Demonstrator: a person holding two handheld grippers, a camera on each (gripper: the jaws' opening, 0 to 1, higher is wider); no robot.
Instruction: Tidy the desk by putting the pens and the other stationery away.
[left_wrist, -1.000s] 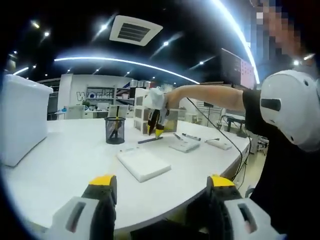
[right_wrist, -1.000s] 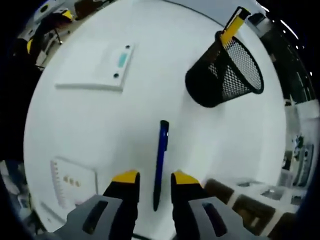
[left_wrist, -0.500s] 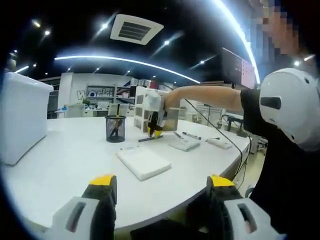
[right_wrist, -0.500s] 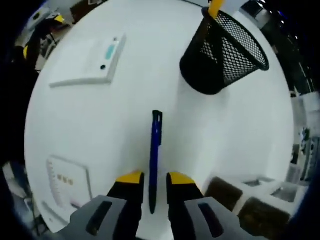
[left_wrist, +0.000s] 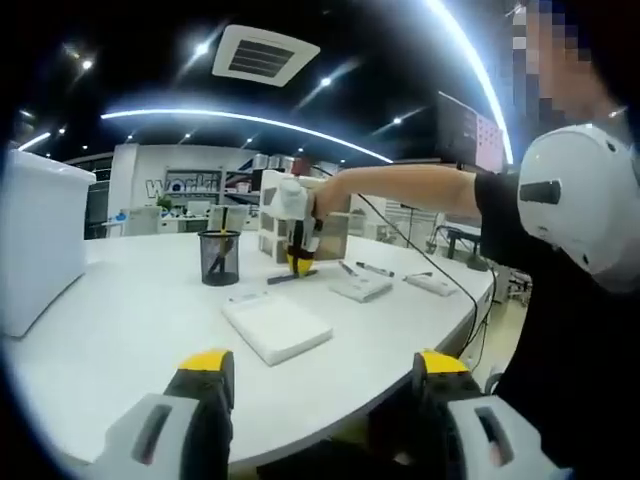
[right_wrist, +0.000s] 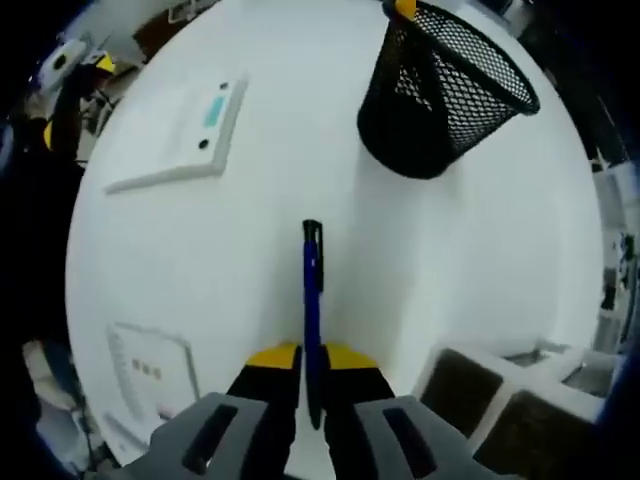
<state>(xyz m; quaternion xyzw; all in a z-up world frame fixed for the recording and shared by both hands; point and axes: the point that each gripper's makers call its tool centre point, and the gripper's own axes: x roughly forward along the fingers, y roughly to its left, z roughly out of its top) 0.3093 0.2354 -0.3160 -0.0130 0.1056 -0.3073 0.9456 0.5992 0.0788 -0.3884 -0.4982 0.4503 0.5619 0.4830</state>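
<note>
A blue pen lies on the white desk, and my right gripper is shut on its near end. Beyond the pen stands a black mesh pen cup with a yellow-tipped pen in it. In the left gripper view the same cup stands far off, with the right gripper low over the desk beside it, held by a person's hand. My left gripper hangs open near the desk's front edge with nothing between its jaws.
A white pad lies in front of the left gripper. A flat white notebook and a spiral notepad lie left of the pen. A white box stands at the left. Drawer organisers sit at the right. Markers lie further along.
My right gripper has shut on the blue pen, which a second ago lay free between its open jaws. The left gripper stays open and has hardly moved.
</note>
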